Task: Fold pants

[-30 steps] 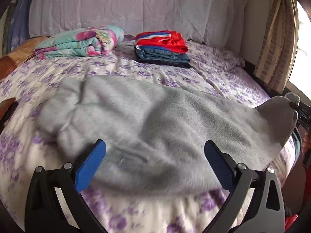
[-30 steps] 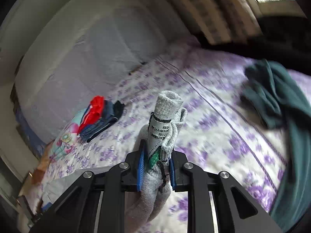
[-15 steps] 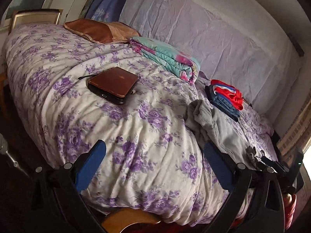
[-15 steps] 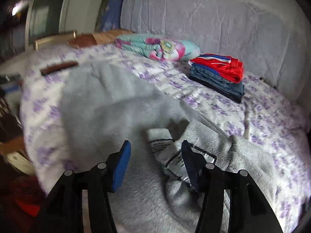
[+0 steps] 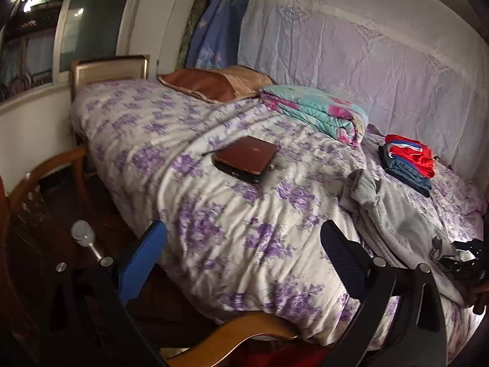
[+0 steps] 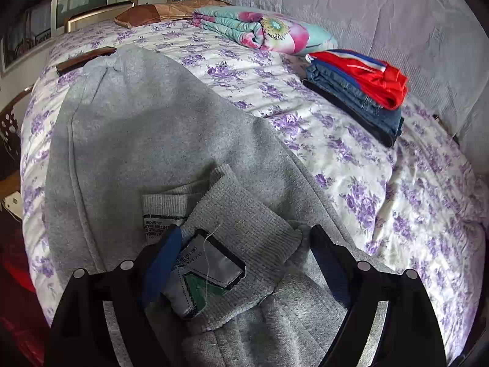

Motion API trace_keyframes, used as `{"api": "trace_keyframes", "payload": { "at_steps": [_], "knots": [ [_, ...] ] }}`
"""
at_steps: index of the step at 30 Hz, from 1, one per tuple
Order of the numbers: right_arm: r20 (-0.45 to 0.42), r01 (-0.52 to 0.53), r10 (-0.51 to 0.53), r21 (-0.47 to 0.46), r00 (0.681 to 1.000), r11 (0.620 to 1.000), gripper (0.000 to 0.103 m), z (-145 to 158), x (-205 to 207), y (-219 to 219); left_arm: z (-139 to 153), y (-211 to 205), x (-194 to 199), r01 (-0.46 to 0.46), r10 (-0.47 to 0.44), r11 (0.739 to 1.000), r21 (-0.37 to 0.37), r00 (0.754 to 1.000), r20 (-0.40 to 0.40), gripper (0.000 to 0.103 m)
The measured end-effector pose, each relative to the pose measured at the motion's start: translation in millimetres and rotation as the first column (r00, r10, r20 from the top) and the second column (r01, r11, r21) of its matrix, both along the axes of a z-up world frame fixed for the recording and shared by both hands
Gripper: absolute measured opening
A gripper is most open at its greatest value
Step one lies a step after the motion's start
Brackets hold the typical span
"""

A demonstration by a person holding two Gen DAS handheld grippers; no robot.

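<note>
The right gripper [image 6: 241, 263] has just been opening and stands wide, the ribbed waistband [image 6: 244, 229] loose between its jaws; it could snag there. The left gripper [image 5: 244, 257], open, holds nothing. The grey pants [image 6: 146, 128] lie on the bed [image 6: 382, 183], running from near right to far left.

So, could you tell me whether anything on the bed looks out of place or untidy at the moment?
Mostly the grey pants: they lie rumpled rather than flat, the ribbed waistband flipped over so the inner labels show, between the open right gripper fingers. A brown tablet case also sits among the bedding. The folded stack looks neat.
</note>
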State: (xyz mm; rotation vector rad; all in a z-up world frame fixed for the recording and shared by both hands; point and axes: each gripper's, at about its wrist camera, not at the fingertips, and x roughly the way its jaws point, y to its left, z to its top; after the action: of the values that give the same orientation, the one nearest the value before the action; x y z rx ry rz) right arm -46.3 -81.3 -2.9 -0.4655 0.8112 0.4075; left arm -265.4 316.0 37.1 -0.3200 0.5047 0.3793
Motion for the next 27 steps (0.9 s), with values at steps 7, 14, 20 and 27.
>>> {"api": "trace_keyframes", "payload": {
  "at_steps": [7,14,20,27],
  "knots": [
    [0.09,-0.018,-0.012,0.325,0.996,0.946,0.097,4,-22,-42,25,-20,-4,0.01,-0.009,0.996,-0.086,1.0,0.011,0.098],
    [0.305,-0.314,0.152,0.603,0.94,0.733,0.099,43,-84,-97,29,-63,13,0.058,-0.06,0.992,-0.112,0.998,-0.01,0.098],
    [-0.059,-0.166,0.202,0.373,0.978,0.913,0.1,-12,-54,-48,36,-97,20,0.116,-0.117,0.993,-0.039,0.993,-0.034,0.098],
    [-0.034,-0.248,0.373,0.69,0.927,0.68,0.1,4,-60,-87,59,-123,8,0.185,-0.189,0.979,0.089,0.981,0.036,0.098]
  ]
}}
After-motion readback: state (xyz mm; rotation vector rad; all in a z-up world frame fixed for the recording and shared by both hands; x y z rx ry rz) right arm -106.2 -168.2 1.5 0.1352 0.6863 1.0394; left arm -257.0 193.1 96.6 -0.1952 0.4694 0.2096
